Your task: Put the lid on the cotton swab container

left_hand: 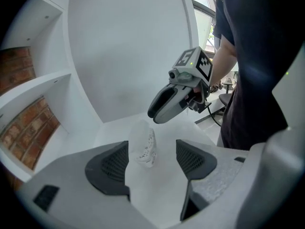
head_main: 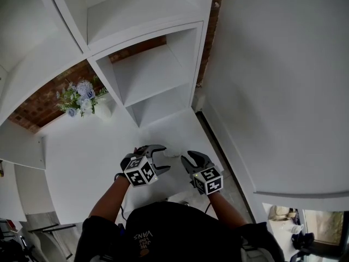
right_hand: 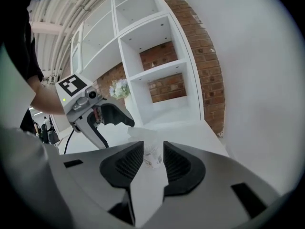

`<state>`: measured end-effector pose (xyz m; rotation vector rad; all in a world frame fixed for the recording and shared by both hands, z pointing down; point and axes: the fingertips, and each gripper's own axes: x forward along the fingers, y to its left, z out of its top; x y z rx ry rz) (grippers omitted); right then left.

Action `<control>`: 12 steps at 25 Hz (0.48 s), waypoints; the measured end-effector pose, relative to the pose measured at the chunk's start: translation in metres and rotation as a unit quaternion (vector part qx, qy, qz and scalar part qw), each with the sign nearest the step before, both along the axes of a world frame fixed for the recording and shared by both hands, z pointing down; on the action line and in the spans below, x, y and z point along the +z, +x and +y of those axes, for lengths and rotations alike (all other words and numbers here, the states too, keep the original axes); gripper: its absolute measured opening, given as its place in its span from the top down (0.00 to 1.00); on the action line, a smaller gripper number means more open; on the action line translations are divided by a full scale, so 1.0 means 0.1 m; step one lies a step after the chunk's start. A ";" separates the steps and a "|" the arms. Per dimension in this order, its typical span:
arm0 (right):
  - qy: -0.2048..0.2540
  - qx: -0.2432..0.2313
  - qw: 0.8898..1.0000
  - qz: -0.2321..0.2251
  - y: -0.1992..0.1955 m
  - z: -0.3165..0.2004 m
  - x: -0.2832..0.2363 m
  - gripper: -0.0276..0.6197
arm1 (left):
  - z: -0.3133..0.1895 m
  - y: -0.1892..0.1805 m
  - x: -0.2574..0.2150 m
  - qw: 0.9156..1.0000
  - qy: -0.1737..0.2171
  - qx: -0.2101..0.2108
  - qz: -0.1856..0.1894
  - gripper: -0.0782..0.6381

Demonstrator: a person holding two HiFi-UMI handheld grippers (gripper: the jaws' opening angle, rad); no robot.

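Bright, even, perhaps daylit; whites glare, fisheye edges warp and darken.

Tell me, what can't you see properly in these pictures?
- Lid: see-through plastic on white; neither gripper view shows whether it tops the cotton swab container.
- Right gripper: its view leaves unclear whether its pads press the container.
- Label: print too small in the right gripper view.
- Head view: container tiny, pale against the white desk.

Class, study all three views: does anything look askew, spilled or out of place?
The cotton swab container leans askew, pinched between the jaws of the right gripper rather than standing upright on the white table. Nothing looks spilled.
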<state>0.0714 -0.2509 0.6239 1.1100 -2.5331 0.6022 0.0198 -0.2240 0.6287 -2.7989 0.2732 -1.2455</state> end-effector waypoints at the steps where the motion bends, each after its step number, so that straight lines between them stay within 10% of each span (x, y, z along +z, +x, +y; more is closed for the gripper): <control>1: 0.005 0.003 1.000 -0.005 0.00 -0.01 -0.05 0.77 | 0.01 0.00 0.00 1.000 0.000 -0.005 0.002 0.48; 12: 0.030 0.001 0.999 -0.010 -0.16 -0.17 -0.26 0.78 | 0.04 0.02 0.04 0.999 -0.008 -0.041 0.033 0.48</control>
